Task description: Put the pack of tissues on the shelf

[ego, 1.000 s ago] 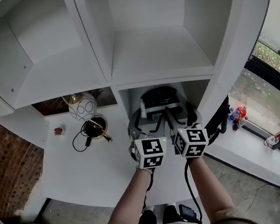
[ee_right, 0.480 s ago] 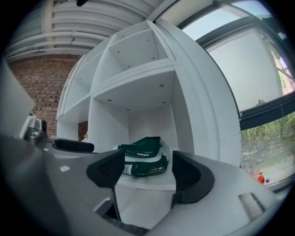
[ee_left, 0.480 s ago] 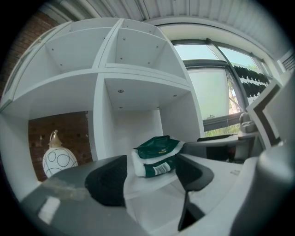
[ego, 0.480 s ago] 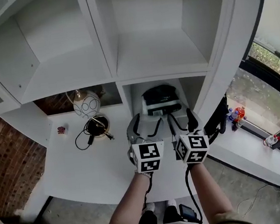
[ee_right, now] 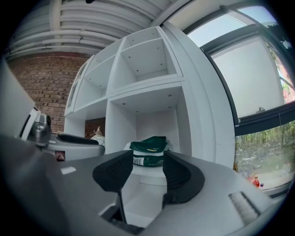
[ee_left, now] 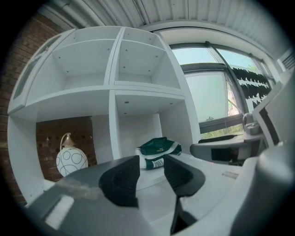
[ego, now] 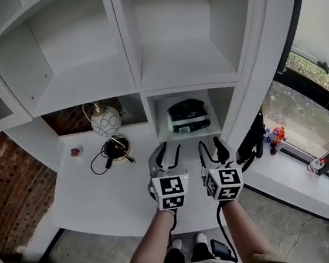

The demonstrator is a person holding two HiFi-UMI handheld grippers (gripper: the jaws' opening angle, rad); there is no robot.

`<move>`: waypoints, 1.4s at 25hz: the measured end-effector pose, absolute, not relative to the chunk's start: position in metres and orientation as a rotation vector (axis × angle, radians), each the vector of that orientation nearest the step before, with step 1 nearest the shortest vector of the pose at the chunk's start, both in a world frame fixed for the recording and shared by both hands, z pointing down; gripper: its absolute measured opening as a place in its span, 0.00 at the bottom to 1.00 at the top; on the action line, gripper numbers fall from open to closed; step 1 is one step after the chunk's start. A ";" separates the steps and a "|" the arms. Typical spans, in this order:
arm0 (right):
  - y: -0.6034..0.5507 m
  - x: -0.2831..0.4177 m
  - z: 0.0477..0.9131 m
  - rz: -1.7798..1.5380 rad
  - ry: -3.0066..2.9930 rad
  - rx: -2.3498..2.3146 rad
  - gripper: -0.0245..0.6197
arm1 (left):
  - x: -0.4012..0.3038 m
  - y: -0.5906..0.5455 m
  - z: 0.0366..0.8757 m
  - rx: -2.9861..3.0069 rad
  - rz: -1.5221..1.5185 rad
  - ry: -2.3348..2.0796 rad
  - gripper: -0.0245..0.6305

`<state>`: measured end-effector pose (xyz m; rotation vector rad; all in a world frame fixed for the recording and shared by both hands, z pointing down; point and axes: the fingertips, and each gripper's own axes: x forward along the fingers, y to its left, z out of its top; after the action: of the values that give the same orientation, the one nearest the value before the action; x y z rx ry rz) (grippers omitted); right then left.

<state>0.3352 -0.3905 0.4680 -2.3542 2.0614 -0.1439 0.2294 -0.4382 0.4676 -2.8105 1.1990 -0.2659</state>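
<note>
**Pack on the shelf, both grippers empty and closing**

- The pack of tissues (ego: pixel 187 116) lies flat on the floor of the lower right cubby of the white shelf unit (ego: pixel 130 49). Its top is dark green, and a white band with a label faces out.
- The left gripper (ego: pixel 168 151) and right gripper (ego: pixel 212 147) are side by side over the desk (ego: pixel 94 189), just in front of that cubby. Both point at it and both are clear of the pack.
- Each gripper's marker cube (ego: pixel 171 192) faces the head camera, and the person's forearms come up from the bottom edge.
- Left gripper view: the fingers (ee_left: pixel 120 180) are partly apart and closing with nothing between them. The pack shows through the gap, beyond the tips.
- Right gripper view: same story. Its fingers are partly apart and closing with nothing gripped, and the pack is lined up in the gap but out of contact.
- A white globe lamp (ego: pixel 105 121) with circle markings stands on the desk at the lower left opening, against the brick wall (ego: pixel 9 193).
- A black cable (ego: pixel 105 158) is coiled just in front of the lamp.
- A small red item sits further left on the desk; I can't tell what it is.
- A window (ego: pixel 317 75) is on the right, with small coloured objects on the ledge below it.
</note>
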 end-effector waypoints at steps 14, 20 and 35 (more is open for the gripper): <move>-0.353 0.317 0.473 -0.098 2.051 -2.416 0.19 | 0.204 -0.410 0.476 -2.781 -0.258 1.274 0.19; -0.347 0.314 0.469 -0.074 2.049 -2.415 0.09 | 0.201 -0.404 0.480 -2.785 -0.253 1.271 0.12; -0.332 0.307 0.469 -0.051 2.023 -2.395 0.05 | 0.184 -0.394 0.482 -2.812 -0.164 1.284 0.05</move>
<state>0.3072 -0.3315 0.4690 -2.3945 2.0231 -0.0515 0.1845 -0.3940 0.4824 -2.8119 1.2838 -0.1640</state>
